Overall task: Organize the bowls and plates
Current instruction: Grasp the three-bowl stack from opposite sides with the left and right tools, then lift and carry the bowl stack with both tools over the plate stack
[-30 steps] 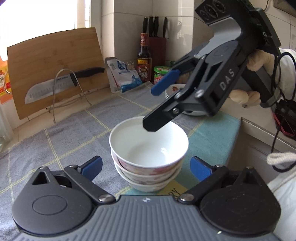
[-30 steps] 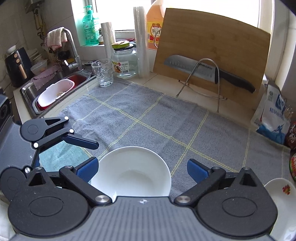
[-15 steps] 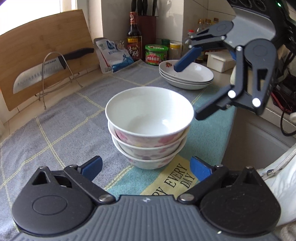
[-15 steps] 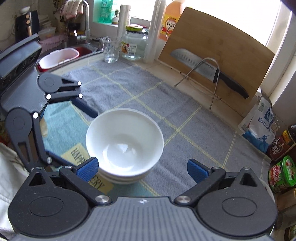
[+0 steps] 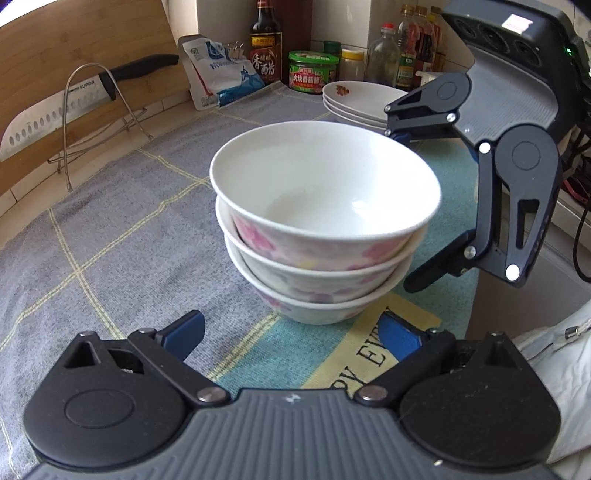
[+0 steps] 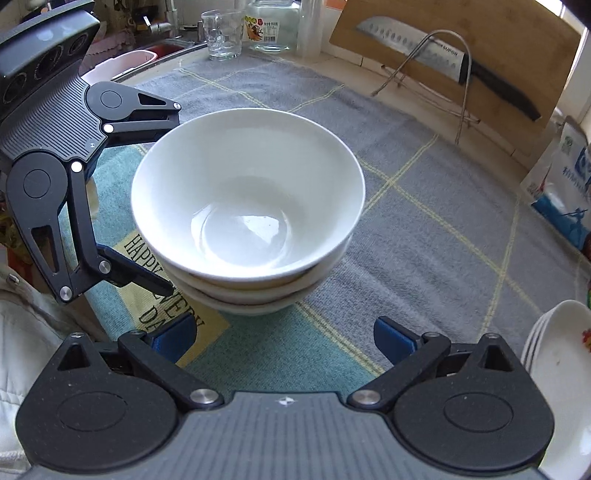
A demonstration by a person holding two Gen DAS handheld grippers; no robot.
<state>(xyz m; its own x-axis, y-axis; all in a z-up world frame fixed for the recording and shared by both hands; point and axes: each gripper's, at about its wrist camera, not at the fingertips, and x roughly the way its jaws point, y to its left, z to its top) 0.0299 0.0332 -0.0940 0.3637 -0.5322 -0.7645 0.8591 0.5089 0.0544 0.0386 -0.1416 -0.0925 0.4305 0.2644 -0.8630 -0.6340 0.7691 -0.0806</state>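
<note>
Three white bowls with pink flowers are nested in a stack (image 5: 325,229) (image 6: 247,199) on a grey checked towel (image 5: 122,236). My left gripper (image 5: 291,332) (image 6: 166,201) is low at one side of the stack, its jaws wide and closing, with the stack's flank between its fingers and neither pad pressing on it. Opposite it, my right gripper (image 6: 284,336) (image 5: 410,210) stands open, its fingers straddling the other flank without touching. A stack of shallow white plates (image 5: 354,99) (image 6: 561,350) sits farther along the counter.
A wooden board (image 6: 480,48) with a knife (image 5: 55,110) on a wire rack leans at the back. Sauce bottles and jars (image 5: 314,70) and a blue-white bag (image 5: 221,74) line the wall. A glass (image 6: 221,33) and a sink (image 6: 133,59) lie beyond the towel.
Both grippers have come down toward the bowl stack. The right gripper left its place over the top bowl and now flanks the stack's side. The left gripper's jaws have narrowed slightly.
</note>
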